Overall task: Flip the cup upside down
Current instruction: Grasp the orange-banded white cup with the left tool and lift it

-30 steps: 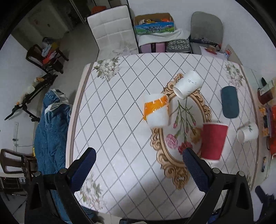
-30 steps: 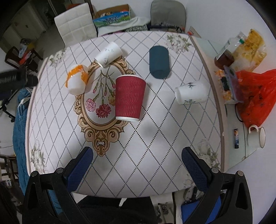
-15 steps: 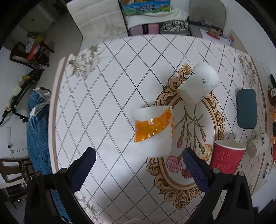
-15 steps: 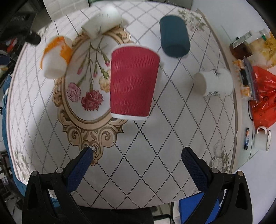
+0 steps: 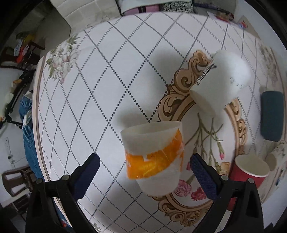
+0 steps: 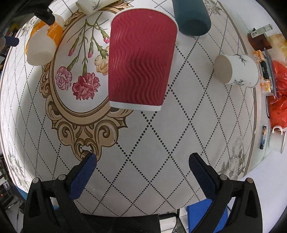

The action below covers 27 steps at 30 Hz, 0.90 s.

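Note:
A white cup with an orange band [image 5: 155, 157] stands upright on the table, mouth up. My left gripper [image 5: 143, 172] is open, its blue fingers on either side of this cup's lower half, not touching it. The cup also shows in the right wrist view [image 6: 43, 48] at far left. A red ribbed paper cup [image 6: 140, 61] stands upright ahead of my right gripper [image 6: 142, 170], which is open and empty, well short of it. The red cup shows in the left wrist view [image 5: 249, 172] at lower right.
A white cup [image 5: 220, 86] lies on its side on the floral oval. A dark teal cup [image 6: 192, 16] and a white printed cup [image 6: 236, 69] also lie on their sides. Red bags and clutter [image 6: 278, 100] crowd the table's right edge. A white chair [image 5: 86, 16] stands beyond the far edge.
Both grippers have moved forward and lower. The orange-banded cup now sits between my left fingers; the red cup is much closer to my right gripper. No cup has moved.

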Each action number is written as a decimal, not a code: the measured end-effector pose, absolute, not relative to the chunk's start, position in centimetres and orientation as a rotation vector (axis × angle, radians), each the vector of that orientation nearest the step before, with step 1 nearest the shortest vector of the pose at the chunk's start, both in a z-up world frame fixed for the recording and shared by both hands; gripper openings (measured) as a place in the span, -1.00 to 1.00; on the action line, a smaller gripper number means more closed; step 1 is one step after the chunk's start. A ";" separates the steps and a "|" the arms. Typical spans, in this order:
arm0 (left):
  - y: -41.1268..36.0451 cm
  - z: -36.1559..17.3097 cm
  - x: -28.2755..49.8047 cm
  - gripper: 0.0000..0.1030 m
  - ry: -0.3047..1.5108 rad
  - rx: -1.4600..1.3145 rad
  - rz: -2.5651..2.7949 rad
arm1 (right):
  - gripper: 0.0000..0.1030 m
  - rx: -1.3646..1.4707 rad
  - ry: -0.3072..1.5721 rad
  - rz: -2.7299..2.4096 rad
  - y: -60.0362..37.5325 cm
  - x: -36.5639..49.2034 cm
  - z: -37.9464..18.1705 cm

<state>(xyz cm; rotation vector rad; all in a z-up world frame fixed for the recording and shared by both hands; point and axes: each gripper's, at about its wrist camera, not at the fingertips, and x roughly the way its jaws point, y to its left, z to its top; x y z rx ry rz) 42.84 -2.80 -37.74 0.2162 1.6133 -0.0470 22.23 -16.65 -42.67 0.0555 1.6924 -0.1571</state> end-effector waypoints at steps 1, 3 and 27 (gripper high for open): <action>-3.0 -38.2 42.9 0.99 1.618 0.231 -0.052 | 1.00 0.056 1.695 -0.157 -16.6 22.3 -42.8; -3.4 -39.2 42.8 0.99 1.624 0.269 -0.064 | 1.00 0.061 1.699 -0.156 -16.8 22.3 -43.3; -4.4 -39.6 41.5 0.44 1.551 0.302 -0.125 | 1.00 0.133 1.732 -0.193 -21.1 20.5 -43.3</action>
